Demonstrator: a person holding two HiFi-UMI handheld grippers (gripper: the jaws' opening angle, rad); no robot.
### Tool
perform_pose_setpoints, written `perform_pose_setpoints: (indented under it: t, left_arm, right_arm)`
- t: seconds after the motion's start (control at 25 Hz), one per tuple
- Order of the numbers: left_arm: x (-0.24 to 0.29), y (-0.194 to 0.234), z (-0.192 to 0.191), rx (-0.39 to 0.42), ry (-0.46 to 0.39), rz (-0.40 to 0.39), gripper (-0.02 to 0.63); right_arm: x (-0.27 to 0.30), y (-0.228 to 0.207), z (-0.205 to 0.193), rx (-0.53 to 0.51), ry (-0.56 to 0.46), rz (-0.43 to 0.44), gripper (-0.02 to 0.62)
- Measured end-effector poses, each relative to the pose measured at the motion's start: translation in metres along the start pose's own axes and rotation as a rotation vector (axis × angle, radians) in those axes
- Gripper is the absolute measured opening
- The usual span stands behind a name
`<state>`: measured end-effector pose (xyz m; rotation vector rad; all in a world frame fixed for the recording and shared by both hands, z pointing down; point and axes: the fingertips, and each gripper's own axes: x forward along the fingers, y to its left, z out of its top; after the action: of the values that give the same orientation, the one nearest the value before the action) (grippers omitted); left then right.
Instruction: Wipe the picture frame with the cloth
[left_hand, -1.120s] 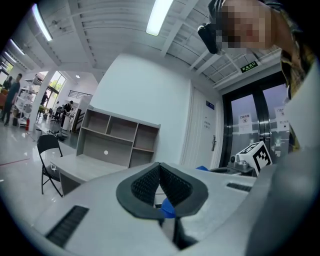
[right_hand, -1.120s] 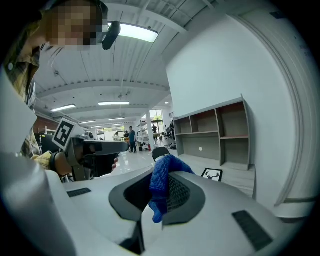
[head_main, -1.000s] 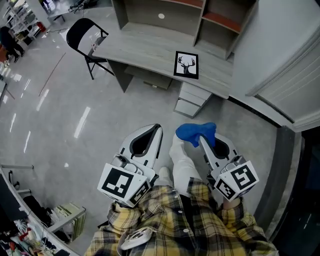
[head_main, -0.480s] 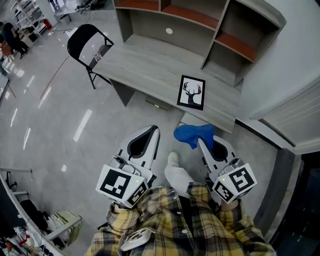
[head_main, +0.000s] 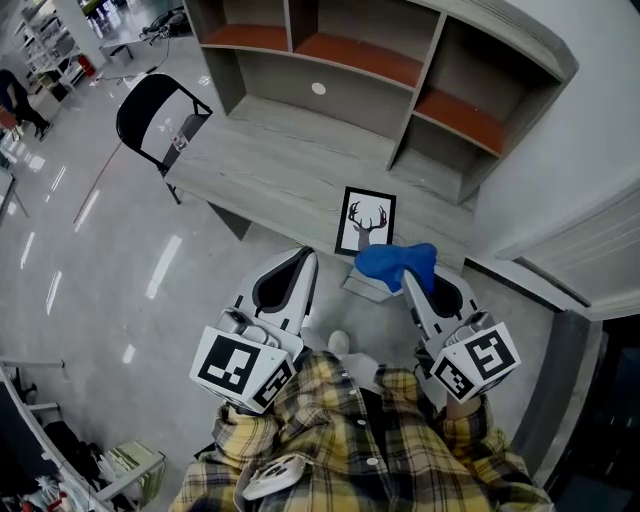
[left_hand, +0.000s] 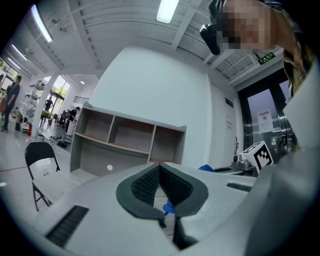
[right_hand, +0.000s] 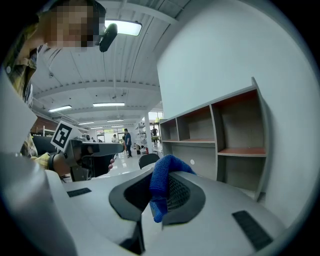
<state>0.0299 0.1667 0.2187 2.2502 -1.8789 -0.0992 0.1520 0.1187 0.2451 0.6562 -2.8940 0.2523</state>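
Observation:
The picture frame (head_main: 366, 222), black-edged with a deer silhouette on white, lies flat near the front edge of the grey desk (head_main: 260, 170). A blue cloth (head_main: 396, 264) is bunched at the tips of my right gripper (head_main: 408, 278), which is shut on it just in front of and right of the frame. In the right gripper view the blue cloth (right_hand: 163, 186) hangs out between the closed jaws. My left gripper (head_main: 305, 262) is shut and holds nothing, a little left of the frame and short of the desk edge. The left gripper (left_hand: 160, 172) shows its tips together.
A grey shelf unit (head_main: 380, 70) with orange-lined compartments stands on the back of the desk. A black folding chair (head_main: 155, 110) sits at the desk's left end. A drawer unit (head_main: 362, 285) is under the desk. A white wall (head_main: 590, 150) runs on the right.
The desk and frame have come closer to both grippers as the person stepped forward. The cloth now sits just beside the frame's lower right corner. Both grippers kept their states.

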Motion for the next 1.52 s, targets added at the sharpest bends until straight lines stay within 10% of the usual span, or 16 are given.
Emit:
perform_pose_setpoints:
  t: [1.0, 1.52]
  left_arm:
    - [0.210, 0.163, 0.033, 0.032, 0.170, -0.370, 0.005]
    - [0.261, 0.165, -0.023, -0.002, 0.362, -0.545, 0.003]
  right_arm:
    - [0.184, -0.119, 0.042, 0.114, -0.017, -0.378, 0.041]
    - [0.199, -0.145, 0.010, 0.222, 0.037, -0.540, 0.041]
